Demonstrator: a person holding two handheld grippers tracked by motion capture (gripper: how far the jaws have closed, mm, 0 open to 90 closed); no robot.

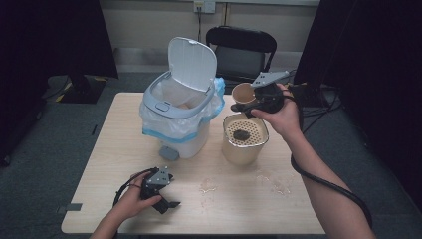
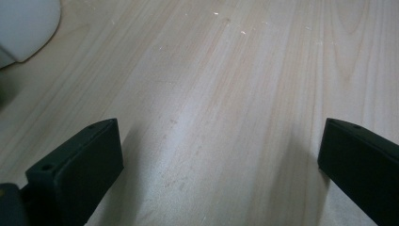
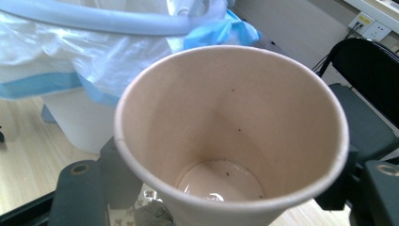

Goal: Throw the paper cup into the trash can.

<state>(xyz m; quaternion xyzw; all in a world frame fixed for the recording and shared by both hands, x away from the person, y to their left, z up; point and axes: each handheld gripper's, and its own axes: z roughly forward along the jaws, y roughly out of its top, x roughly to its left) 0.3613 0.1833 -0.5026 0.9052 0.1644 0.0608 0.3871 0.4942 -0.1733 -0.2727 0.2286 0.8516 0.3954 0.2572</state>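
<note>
Step in hand, by judgement: draining of paper cup complete or nearly so, with disposal in pedal bin likely next. Right tongs clamped across cup wall, jaws partly closed on it, cup raised at 12 o'clock of strainer pot and at 3 o'clock of bin. Residue seen at cup bottom in right gripper view; wet lump resting on strainer insert. Next move calls for carrying cup toward 9 o'clock, over open bin rim, below raised lid, then widening jaws. Right hand held high, wrist bent, forearm entering from 5 o'clock. Left tongs resting on bench at 7 o'clock, jaws wide apart, nothing between them.
</note>
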